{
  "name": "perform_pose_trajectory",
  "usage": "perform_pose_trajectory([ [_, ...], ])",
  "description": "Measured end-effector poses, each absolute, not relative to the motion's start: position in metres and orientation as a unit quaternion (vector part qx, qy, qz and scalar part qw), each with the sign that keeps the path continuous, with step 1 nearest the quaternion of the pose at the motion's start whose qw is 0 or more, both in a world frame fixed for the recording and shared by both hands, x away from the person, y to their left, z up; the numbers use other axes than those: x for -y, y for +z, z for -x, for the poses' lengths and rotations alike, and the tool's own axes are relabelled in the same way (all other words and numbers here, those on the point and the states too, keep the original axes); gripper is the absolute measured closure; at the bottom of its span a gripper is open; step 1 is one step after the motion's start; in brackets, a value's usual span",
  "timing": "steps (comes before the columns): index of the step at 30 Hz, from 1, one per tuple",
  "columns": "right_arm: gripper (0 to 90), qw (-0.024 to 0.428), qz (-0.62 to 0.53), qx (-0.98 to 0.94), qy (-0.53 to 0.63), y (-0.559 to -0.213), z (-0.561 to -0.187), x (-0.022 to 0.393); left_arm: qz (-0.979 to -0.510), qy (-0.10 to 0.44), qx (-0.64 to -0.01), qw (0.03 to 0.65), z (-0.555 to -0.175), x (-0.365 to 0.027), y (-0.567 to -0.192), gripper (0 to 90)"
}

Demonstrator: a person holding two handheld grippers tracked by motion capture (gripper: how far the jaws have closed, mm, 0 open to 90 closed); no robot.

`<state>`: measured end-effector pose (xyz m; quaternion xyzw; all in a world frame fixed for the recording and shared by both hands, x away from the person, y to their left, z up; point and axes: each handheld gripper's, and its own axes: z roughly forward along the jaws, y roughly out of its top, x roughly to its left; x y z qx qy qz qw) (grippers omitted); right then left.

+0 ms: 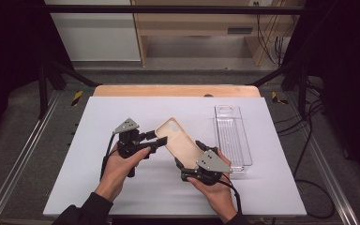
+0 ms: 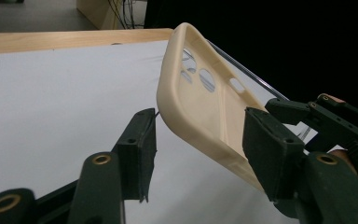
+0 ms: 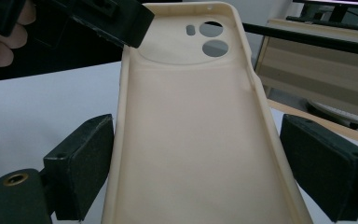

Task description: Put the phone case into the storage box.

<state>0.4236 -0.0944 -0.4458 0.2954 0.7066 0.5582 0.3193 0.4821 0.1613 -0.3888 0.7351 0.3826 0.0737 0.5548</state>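
A beige phone case (image 1: 178, 138) hangs tilted above the white mat, camera cut-outs at its far end. My right gripper (image 1: 189, 153) is shut on its near end, one pad on each long edge, as the right gripper view shows around the case (image 3: 191, 130). My left gripper (image 1: 157, 143) comes in from the left at the case's far left edge. In the left gripper view its jaws (image 2: 200, 116) stand apart with the rim of the case (image 2: 205, 107) between them; the left pad (image 2: 140, 149) is clear of the rim. One left jaw shows at the top of the right gripper view.
A clear plastic tray (image 1: 233, 136) lies on the right side of the white mat (image 1: 122, 187). The wooden table edge (image 1: 176, 90) runs behind the mat. Black frame posts and cables stand to both sides.
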Motion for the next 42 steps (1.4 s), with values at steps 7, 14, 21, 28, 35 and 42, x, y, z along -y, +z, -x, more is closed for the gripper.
perform_pose_trajectory([
  [7, 12.1, 0.316, -0.295, -0.71, 0.556, -0.4478, -0.4239, 0.093, -0.721, 0.053, -0.393, 0.569, -0.4843, -0.1644, -0.3895, 54.2],
  [14, 12.1, 0.312, -0.295, -0.713, 0.555, -0.4498, -0.4244, 0.0914, -0.706, 0.04, -0.403, 0.581, -0.4858, -0.1683, -0.3878, 61.5],
  [21, 12.1, 0.308, -0.295, -0.715, 0.554, -0.4509, -0.4246, 0.0907, -0.702, 0.034, -0.406, 0.585, -0.4853, -0.1696, -0.3866, 65.3],
  [28, 12.0, 0.305, -0.295, -0.717, 0.553, -0.4521, -0.425, 0.0899, -0.693, 0.03, -0.412, 0.591, -0.4845, -0.1703, -0.3835, 70.3],
  [35, 12.0, 0.302, -0.297, -0.718, 0.552, -0.4528, -0.4252, 0.09, -0.691, 0.026, -0.411, 0.594, -0.4837, -0.1695, -0.382, 73.3],
  [42, 12.0, 0.3, -0.297, -0.719, 0.553, -0.4535, -0.4259, 0.0903, -0.686, 0.021, -0.414, 0.597, -0.482, -0.1684, -0.3811, 75.4],
])
